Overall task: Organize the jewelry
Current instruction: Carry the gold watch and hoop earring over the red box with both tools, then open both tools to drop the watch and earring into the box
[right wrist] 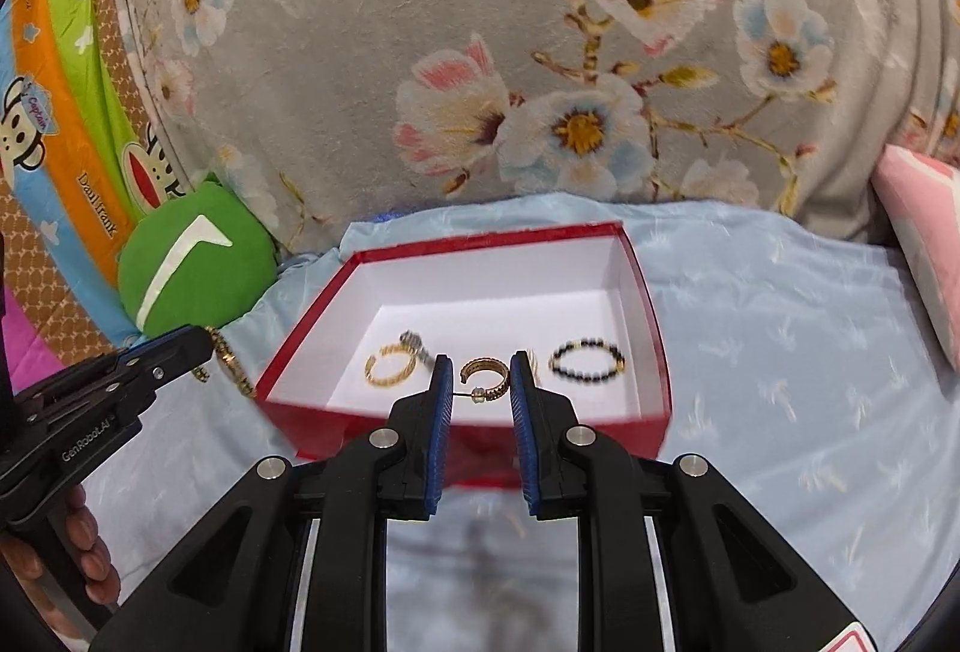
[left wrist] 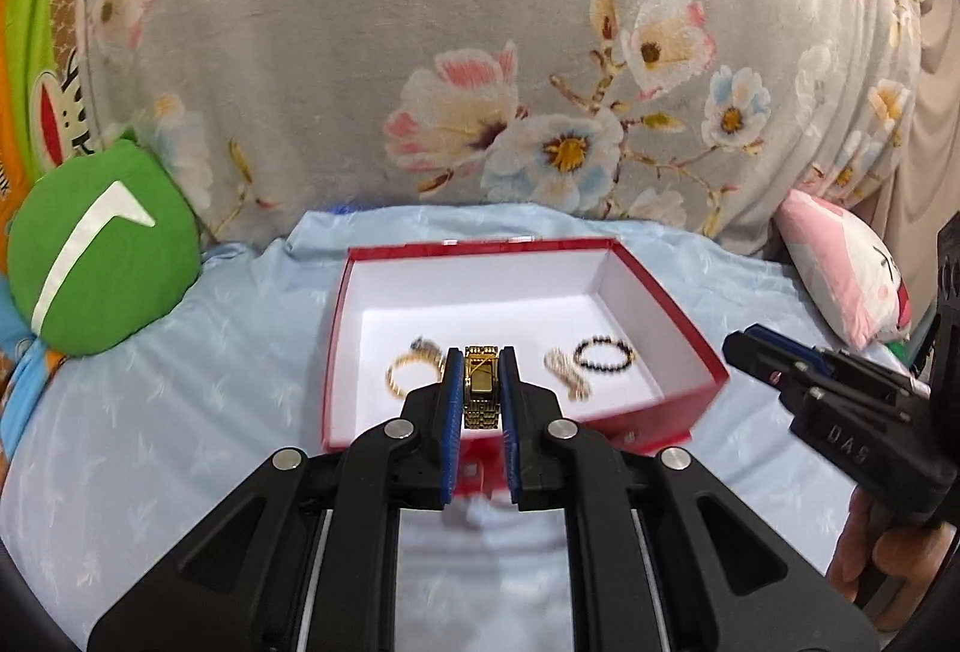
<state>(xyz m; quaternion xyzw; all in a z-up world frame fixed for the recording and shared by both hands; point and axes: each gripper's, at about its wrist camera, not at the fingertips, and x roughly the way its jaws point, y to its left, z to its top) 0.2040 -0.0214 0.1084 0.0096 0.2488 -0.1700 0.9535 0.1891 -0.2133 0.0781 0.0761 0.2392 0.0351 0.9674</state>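
A red box with a white inside lies open on the light blue sheet. In it lie a gold ring, a gold chain piece and a black bead bracelet. My left gripper is shut on a gold watch and holds it above the box's near wall. My right gripper is shut on a gold hoop earring by its post, over the box. The right gripper shows at right in the left view; the left one, with the watch, shows at left in the right view.
A grey flowered blanket rises behind the box. A green round cushion sits at the left and a pink cushion at the right. The blue sheet spreads around the box.
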